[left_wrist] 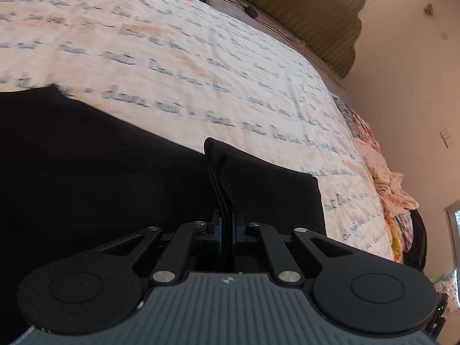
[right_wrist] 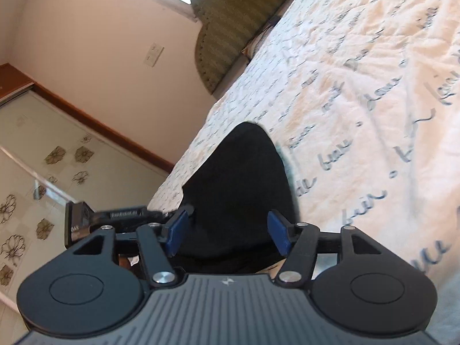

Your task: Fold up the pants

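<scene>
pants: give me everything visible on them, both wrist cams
The pants are plain black, soft matte cloth, lying mostly flat on the script-printed bedspread. The left gripper is shut on a stack of several layers, lifting a small peak of fabric. In the right view a rounded end lies between the open right gripper fingers, ungripped. No seams or pockets discernible.

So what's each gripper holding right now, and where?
The left gripper is shut on a bunched fold at the edge of the black pants. The right gripper is open, holding nothing, with the pants between its pads.

Black pants point(left_wrist: 100, 155), layered edge pinched
</scene>
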Tool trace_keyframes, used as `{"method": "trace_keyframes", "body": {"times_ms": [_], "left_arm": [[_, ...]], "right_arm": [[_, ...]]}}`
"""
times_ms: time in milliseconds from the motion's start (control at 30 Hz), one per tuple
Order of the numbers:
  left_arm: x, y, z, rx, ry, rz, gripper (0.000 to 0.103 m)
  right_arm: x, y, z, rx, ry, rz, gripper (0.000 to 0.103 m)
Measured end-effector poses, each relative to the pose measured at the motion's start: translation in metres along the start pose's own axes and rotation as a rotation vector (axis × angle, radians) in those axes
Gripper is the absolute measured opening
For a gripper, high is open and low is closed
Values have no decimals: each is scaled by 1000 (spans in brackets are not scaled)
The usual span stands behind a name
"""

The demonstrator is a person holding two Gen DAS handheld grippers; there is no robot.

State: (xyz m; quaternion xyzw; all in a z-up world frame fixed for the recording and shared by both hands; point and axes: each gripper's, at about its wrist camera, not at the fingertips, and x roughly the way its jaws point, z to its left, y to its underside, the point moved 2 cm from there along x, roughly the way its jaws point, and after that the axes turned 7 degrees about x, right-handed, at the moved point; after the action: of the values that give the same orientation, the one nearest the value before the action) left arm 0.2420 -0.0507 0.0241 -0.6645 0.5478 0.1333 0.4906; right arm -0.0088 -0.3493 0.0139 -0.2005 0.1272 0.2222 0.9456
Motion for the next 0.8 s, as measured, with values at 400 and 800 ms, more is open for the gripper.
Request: {"method": "trace_keyframes", "body": {"times_ms": [400, 800], "left_arm": [[-39, 18, 76, -160, -33, -51, 8], [-43, 35, 88, -117, -47, -69, 11]], "right_arm": [[54, 26, 38, -86, -4, 132, 62], [81, 44, 64, -130, 46, 186, 62]]}}
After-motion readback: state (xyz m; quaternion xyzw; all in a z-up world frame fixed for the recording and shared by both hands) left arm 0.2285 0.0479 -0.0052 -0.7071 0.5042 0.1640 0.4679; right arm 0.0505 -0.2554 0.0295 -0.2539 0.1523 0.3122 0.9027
